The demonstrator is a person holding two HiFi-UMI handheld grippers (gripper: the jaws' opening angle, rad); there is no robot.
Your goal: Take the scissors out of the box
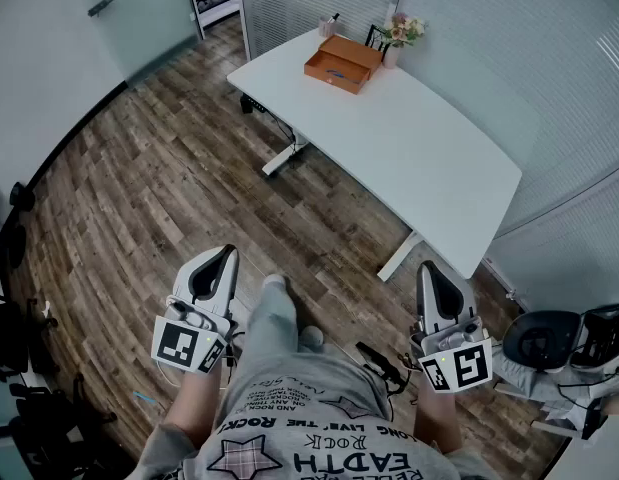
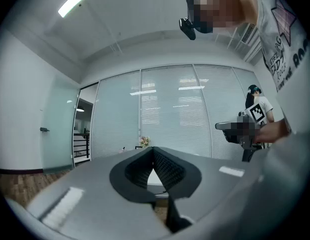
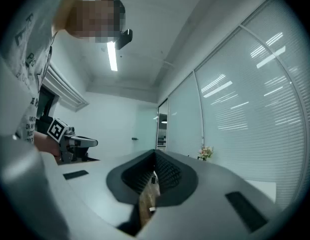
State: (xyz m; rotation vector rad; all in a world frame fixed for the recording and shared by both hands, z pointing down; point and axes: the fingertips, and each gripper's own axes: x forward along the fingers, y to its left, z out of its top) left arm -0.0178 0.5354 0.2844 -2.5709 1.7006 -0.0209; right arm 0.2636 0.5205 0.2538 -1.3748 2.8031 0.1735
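An open orange box [image 1: 342,63] lies at the far end of the white table [image 1: 429,158]; a small dark item shows inside it, too small to identify as scissors. Both grippers are held level at waist height, far from the table, over the wooden floor. My left gripper [image 1: 227,255] has its jaws closed tip to tip with nothing between them, and the left gripper view shows the same closed tips [image 2: 153,149]. My right gripper [image 1: 427,269] is shut and empty too, its tips [image 3: 155,153] meeting in the right gripper view.
A vase of flowers [image 1: 401,30] stands beside the box against the glass wall. A black office chair [image 1: 549,343] and cables sit at the right. Dark equipment lines the left edge. Wooden floor [image 1: 169,168] stretches between me and the table.
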